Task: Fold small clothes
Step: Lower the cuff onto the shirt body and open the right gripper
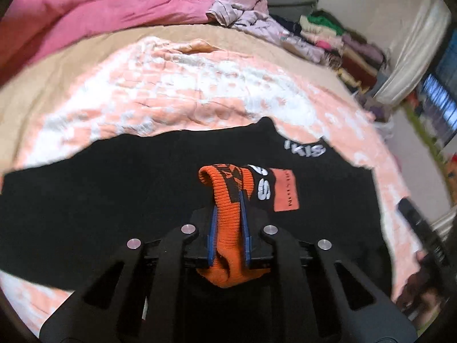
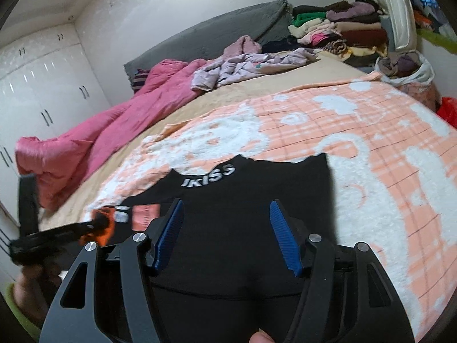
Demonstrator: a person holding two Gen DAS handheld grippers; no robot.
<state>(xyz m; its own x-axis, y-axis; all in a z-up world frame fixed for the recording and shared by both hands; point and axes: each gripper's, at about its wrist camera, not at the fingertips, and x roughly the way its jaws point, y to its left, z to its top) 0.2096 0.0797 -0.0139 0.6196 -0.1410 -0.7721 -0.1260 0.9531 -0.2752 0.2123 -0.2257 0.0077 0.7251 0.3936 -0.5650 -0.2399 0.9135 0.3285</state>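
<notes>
A black garment (image 1: pixel 114 194) with white lettering lies flat on the peach-and-white blanket (image 1: pixel 185 91). Its orange ribbed band (image 1: pixel 228 223) is bunched and lifted between the blue pads of my left gripper (image 1: pixel 228 201), which is shut on it. An orange label patch (image 1: pixel 285 190) shows just right of the band. In the right wrist view my right gripper (image 2: pixel 226 204) hovers open over the black garment (image 2: pixel 257 177), nothing between its pads. The left gripper (image 2: pixel 98 224) appears blurred at the left there, on the orange band (image 2: pixel 104 235).
A pink quilt (image 2: pixel 100 125) lies along the bed's left side, lilac clothes (image 2: pixel 242 65) behind it. Folded clothes (image 2: pixel 342 31) are stacked at the far right by the grey headboard (image 2: pixel 214 34). White wardrobes (image 2: pixel 37 85) stand to the left, a full bag (image 2: pixel 405 68) to the right.
</notes>
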